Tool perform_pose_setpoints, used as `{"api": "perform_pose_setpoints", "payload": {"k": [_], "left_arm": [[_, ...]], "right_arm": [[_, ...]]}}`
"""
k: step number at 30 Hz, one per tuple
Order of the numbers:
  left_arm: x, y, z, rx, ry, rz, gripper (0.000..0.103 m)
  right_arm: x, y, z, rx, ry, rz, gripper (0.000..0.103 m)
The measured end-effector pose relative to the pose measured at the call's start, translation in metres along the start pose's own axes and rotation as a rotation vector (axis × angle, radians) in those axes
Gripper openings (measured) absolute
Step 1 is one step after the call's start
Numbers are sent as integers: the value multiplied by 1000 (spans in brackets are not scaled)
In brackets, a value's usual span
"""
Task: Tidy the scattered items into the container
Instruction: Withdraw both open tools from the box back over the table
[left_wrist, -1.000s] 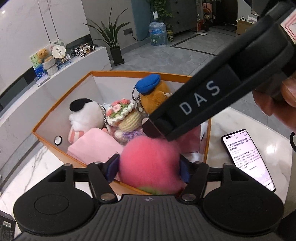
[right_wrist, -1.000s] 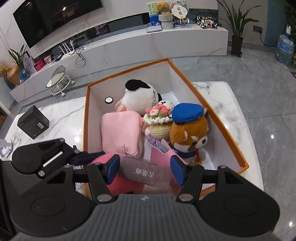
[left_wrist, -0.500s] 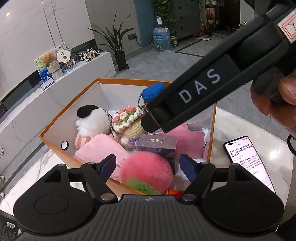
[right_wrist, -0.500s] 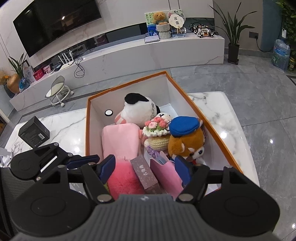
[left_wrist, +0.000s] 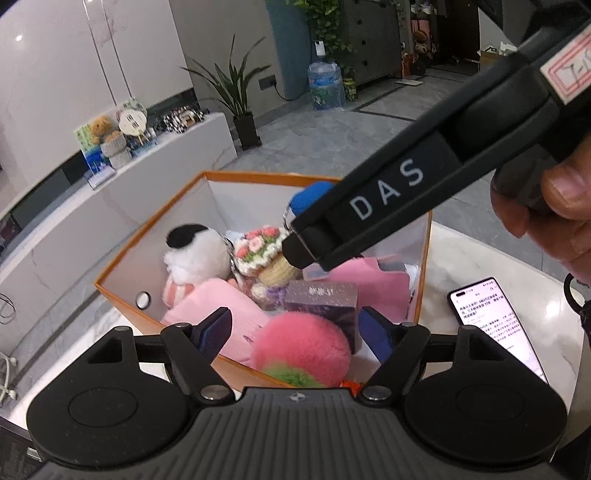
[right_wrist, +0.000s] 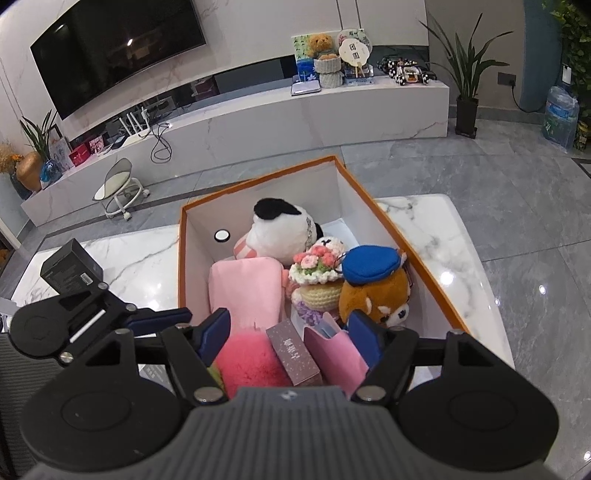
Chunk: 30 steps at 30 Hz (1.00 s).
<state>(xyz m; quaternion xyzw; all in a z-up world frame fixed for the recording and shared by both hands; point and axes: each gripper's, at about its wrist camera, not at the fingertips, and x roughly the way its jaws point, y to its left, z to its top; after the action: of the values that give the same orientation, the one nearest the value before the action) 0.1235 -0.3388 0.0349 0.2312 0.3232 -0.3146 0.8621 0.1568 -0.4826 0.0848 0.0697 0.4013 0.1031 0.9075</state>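
Observation:
An orange-rimmed white box (left_wrist: 122, 295) (right_wrist: 406, 236) stands on the marble table. It holds a pink fluffy peach plush (left_wrist: 301, 347) (right_wrist: 251, 363), a purple packet (left_wrist: 321, 299) (right_wrist: 293, 352), a panda plush (left_wrist: 195, 251) (right_wrist: 280, 229), a crochet flower pot (left_wrist: 264, 254) (right_wrist: 317, 273), a bear with a blue cap (right_wrist: 373, 284) and pink pouches (right_wrist: 245, 291). My left gripper (left_wrist: 295, 328) is open above the peach plush, holding nothing. My right gripper (right_wrist: 290, 332) is open above the box's near end, empty. Its body (left_wrist: 406, 184) crosses the left wrist view.
A lit phone (left_wrist: 495, 325) lies on the table right of the box. A black carton (right_wrist: 70, 269) stands on the table to the box's left. A TV bench (right_wrist: 258, 110) with ornaments and potted plants (right_wrist: 465, 85) lie beyond.
My left gripper opened and let the peach plush drop into the box. My right gripper opened and released the purple packet into the box. Both grippers have drawn back and up.

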Motion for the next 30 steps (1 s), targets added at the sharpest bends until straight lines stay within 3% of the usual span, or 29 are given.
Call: {"api": "perform_pose_setpoints", "payload": {"k": [30], "left_arm": [[-89, 33, -11, -55, -104, 168, 89]], "right_arm": [[-34, 46, 3, -85, -140, 77, 73]]}}
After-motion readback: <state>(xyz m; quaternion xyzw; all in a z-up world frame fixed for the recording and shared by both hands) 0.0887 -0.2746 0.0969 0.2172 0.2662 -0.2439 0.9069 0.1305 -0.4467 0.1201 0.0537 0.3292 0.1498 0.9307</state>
